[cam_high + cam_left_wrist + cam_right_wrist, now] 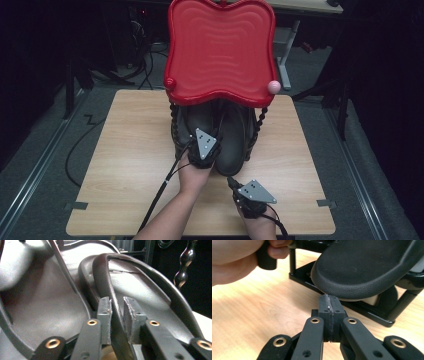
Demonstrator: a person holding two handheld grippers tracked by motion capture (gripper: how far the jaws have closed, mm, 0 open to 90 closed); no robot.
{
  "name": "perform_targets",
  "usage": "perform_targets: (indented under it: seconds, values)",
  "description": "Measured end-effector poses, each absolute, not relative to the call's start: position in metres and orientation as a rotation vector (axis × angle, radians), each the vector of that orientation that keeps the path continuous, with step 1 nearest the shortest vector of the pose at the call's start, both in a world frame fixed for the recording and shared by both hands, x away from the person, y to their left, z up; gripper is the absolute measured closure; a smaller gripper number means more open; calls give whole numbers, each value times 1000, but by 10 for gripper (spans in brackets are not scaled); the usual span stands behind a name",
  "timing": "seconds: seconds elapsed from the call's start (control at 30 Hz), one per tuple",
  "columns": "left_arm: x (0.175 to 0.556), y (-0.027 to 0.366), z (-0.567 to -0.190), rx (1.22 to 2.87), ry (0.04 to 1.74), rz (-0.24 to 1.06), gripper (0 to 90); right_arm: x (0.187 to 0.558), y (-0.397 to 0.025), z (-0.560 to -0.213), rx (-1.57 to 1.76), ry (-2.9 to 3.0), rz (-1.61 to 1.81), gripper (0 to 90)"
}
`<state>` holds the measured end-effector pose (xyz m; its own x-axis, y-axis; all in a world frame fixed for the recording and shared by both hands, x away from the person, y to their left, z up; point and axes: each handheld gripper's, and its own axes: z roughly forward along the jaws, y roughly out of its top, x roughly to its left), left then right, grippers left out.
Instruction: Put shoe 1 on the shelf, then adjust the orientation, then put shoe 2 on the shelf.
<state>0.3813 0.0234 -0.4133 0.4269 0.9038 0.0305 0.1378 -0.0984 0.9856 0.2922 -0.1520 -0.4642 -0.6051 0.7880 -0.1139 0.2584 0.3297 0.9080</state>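
In the high view, the shoes (pixel 220 132) are lying under the red tray (pixel 220 50). In the left gripper view, the left gripper (pixel 117 315) is pinching a shoe's strap (pixel 105 282). In the right gripper view, the right gripper (pixel 329 305) is sitting closed and empty, just before the shoe's toe (pixel 362 267).

Wooden table (pixel 125 165), light grain, bare on its left half. Red wavy-edged tray (pixel 220 50) up on a rack at the far end, pink ball (pixel 273 86) at its right front corner, red knob (pixel 170 82) at the left one. Black beaded posts (pixel 260 122) under it. Grey floor (pixel 45 150) with metal rail, loose black cable (pixel 75 150) left of the table. White desk leg (pixel 285 60) behind.
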Motion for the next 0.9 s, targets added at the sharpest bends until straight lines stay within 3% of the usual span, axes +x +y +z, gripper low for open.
perform_targets:
  seconds: [0.37, 0.9]
  values:
    - [357, 40, -415, 1578, 874, 807, 595, 313, -153, -457, 939, 2016, 1267, 898]
    - [321, 107, -467, 1680, 1006, 724, 527, 335, -152, -450, 933, 1992, 1240, 898]
